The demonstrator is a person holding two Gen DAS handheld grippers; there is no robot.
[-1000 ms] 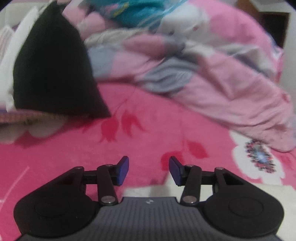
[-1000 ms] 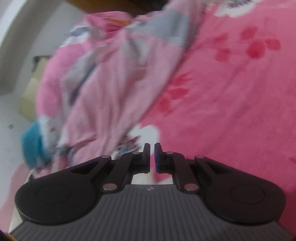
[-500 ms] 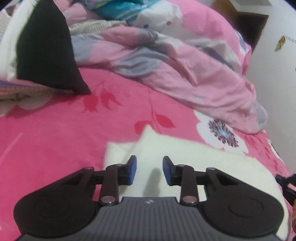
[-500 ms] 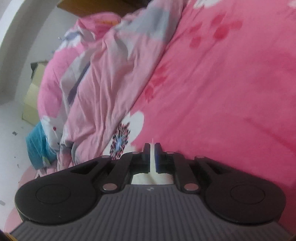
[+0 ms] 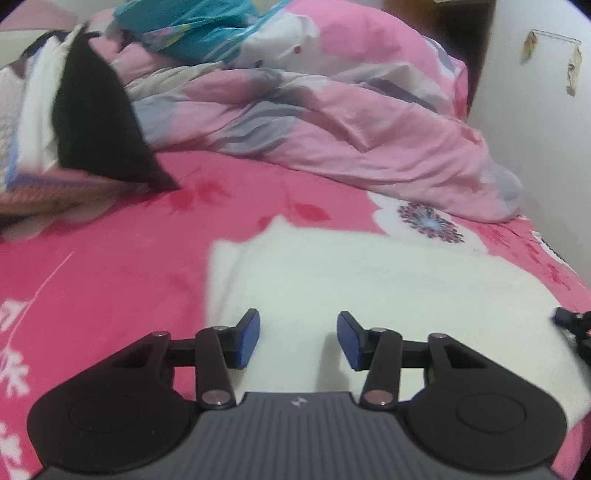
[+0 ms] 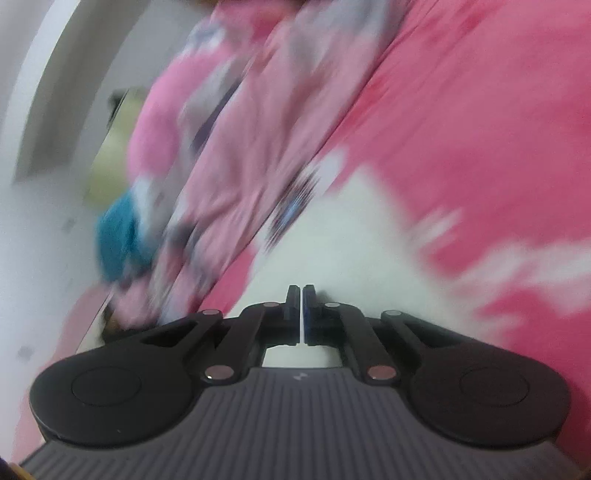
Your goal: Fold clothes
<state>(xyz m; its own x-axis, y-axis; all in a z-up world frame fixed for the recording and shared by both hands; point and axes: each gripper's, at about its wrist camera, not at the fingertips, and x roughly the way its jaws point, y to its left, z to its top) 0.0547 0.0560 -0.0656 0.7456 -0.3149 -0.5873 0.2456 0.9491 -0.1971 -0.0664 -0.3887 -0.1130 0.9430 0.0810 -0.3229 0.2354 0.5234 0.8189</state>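
Observation:
A cream-white garment (image 5: 369, 280) lies flat on the pink flowered bed sheet (image 5: 110, 266). My left gripper (image 5: 298, 332) hovers open just over the garment's near left part, nothing between its blue pads. The right gripper's tip (image 5: 570, 325) shows at the garment's right edge in the left wrist view. In the blurred right wrist view, my right gripper (image 6: 300, 295) is shut, with a thin white sliver of the garment (image 6: 343, 251) pinched between its fingers.
A crumpled pink and grey quilt (image 5: 332, 122) lies across the far side of the bed. A stack of cloths with a black one (image 5: 96, 125) on top sits at the far left. Teal fabric (image 5: 199, 29) is behind. A white wall (image 5: 535, 110) runs along the right.
The white garment has come fully into the left view, spread on the sheet. The left jaws narrowed, then widened again. The right view has turned blurred with motion and shows more white cloth.

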